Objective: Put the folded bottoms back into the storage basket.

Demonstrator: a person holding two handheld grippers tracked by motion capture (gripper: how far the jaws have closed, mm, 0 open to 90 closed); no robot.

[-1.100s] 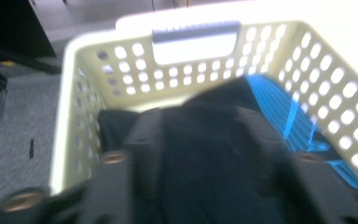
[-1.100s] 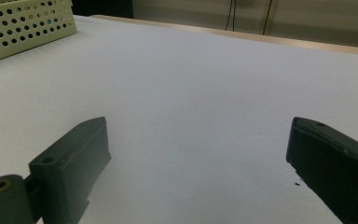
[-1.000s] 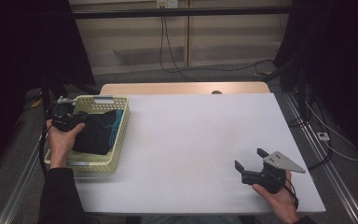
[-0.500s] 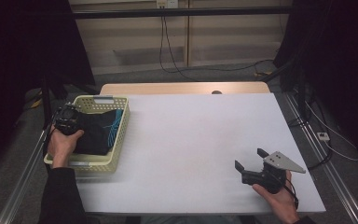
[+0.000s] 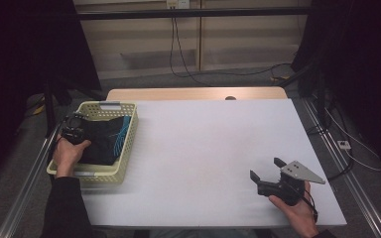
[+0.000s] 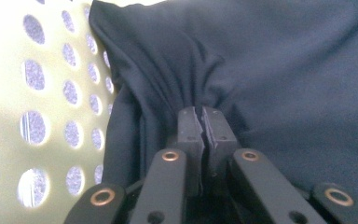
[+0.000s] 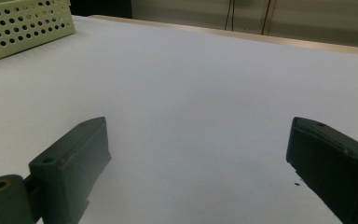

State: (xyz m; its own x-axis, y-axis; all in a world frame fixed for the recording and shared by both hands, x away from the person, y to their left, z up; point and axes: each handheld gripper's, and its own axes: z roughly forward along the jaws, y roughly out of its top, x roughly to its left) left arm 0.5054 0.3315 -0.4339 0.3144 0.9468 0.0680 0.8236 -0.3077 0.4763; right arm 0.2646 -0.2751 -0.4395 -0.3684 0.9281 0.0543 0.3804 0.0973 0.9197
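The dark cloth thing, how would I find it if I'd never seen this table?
Start at the white table and look to its left edge, where a pale yellow basket with holes stands. The dark cloth lies inside it, pinched by the left gripper. Bright blue lines mark it.

basket [image 5: 127, 130]: far left on the surface [image 5: 203, 148]
cloth [image 5: 101, 141]: in the basket
right hand-held gripper [image 5: 267, 172]: near right

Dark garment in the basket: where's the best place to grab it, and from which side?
Grip a raised fold of the dark garment near the basket's left wall, coming down from above, since the walls block a side approach. The left gripper already has its jaws shut on such a gathered fold; the right gripper waits open over the table.
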